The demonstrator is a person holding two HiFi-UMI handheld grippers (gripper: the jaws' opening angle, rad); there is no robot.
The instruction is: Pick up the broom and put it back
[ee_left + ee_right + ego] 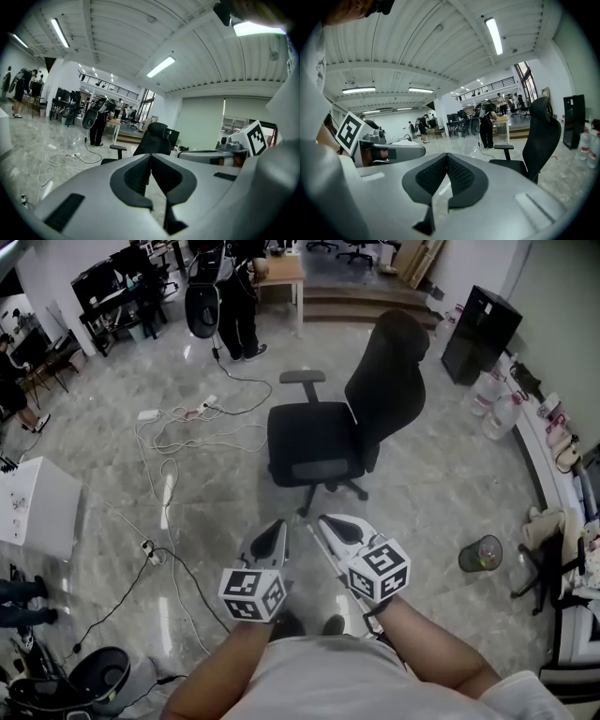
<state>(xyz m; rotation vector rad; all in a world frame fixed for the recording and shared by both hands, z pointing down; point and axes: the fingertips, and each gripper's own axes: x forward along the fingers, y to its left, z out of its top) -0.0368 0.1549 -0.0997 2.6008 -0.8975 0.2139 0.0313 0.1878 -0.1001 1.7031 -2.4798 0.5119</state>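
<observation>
I cannot make out a broom in any view. My left gripper and right gripper are held side by side close in front of the person's body, above the grey marble floor, and both point toward a black office chair. In the left gripper view the left gripper has its jaws closed together with nothing between them, and the right gripper's marker cube shows at the right. In the right gripper view the right gripper is likewise shut and empty.
White and black cables trail over the floor at the left, near a white box. A clear bin stands at the right, by water bottles and a black cabinet. A person stands at the back.
</observation>
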